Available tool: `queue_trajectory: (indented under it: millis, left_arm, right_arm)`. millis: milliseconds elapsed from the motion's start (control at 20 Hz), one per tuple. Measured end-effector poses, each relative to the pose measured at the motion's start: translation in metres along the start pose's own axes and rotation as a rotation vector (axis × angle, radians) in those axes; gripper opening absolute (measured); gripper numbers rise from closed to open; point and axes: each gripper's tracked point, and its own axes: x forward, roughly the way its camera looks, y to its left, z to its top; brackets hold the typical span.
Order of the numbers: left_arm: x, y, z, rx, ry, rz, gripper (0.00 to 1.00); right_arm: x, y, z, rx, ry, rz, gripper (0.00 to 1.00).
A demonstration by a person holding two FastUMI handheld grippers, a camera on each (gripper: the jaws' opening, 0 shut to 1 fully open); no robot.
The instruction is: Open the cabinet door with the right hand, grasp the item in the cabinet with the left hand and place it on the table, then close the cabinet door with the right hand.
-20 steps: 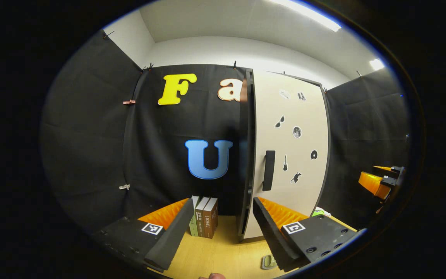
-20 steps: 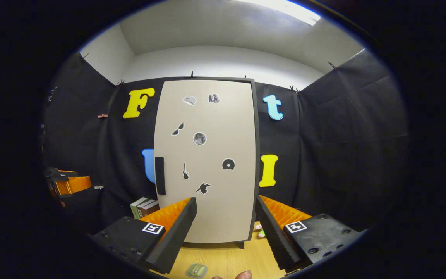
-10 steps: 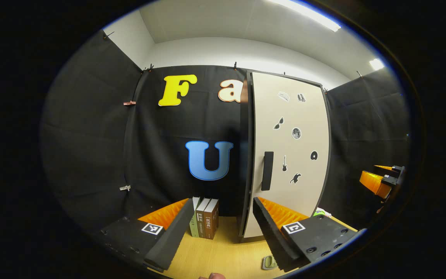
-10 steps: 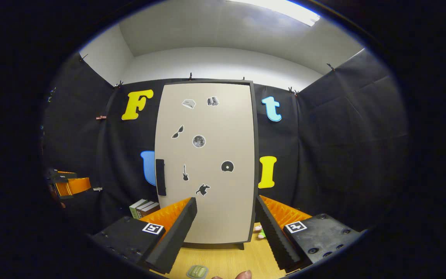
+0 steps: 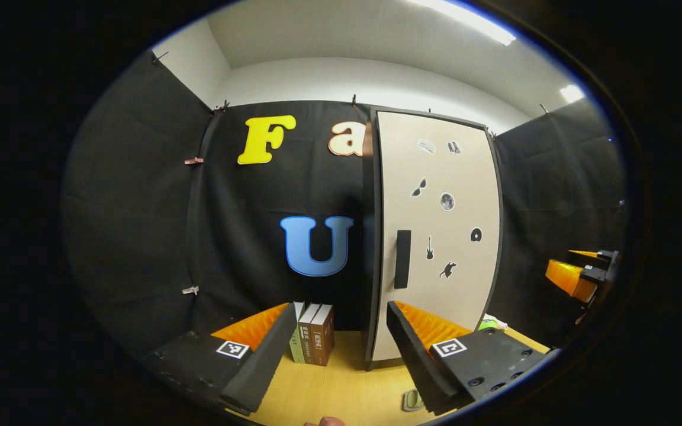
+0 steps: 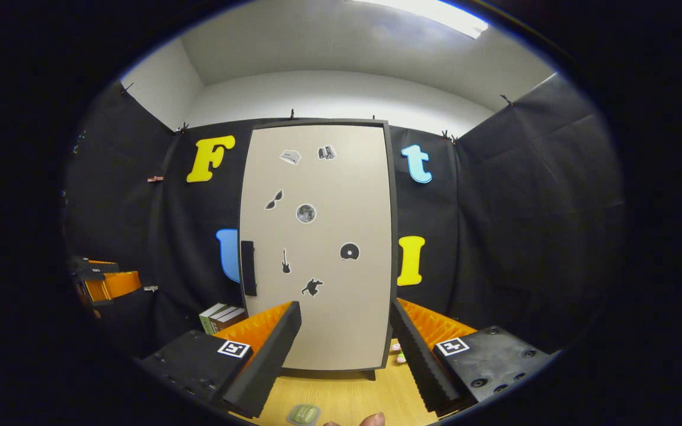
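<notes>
The cabinet (image 5: 436,236) (image 6: 317,248) stands on the wooden table (image 5: 341,384), its beige door closed and dotted with small stickers. A black vertical handle (image 5: 402,259) (image 6: 248,268) sits on the door's left edge. A small pale green item (image 5: 412,400) (image 6: 304,413) lies on the table in front of the cabinet. My left gripper (image 5: 341,307) is open and holds nothing, facing the cabinet's left edge. My right gripper (image 6: 344,305) is open and holds nothing, facing the door's lower part. Each gripper (image 5: 581,275) (image 6: 104,281) also appears at the edge of the other's view.
Three upright books (image 5: 312,332) (image 6: 221,315) stand on the table left of the cabinet. A small green and pink thing (image 5: 491,323) (image 6: 400,355) lies by the cabinet's right foot. Black cloth walls close the booth. A fingertip (image 6: 370,420) shows at the bottom edge.
The left gripper view has shifted a little, so the cabinet front looks more face-on and less of its dark left side shows. The right gripper view has hardly changed. Both grippers stay open.
</notes>
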Motion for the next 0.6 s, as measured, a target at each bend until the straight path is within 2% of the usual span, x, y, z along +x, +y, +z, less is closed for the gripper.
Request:
queue_trajectory:
  millis: [600]
  left_arm:
    - [-0.009, 0.003, 0.008, 0.020, -0.042, 0.010, 0.96]
  right_arm:
    - [-0.006, 0.012, -0.001, 0.012, 0.022, 0.024, 0.98]
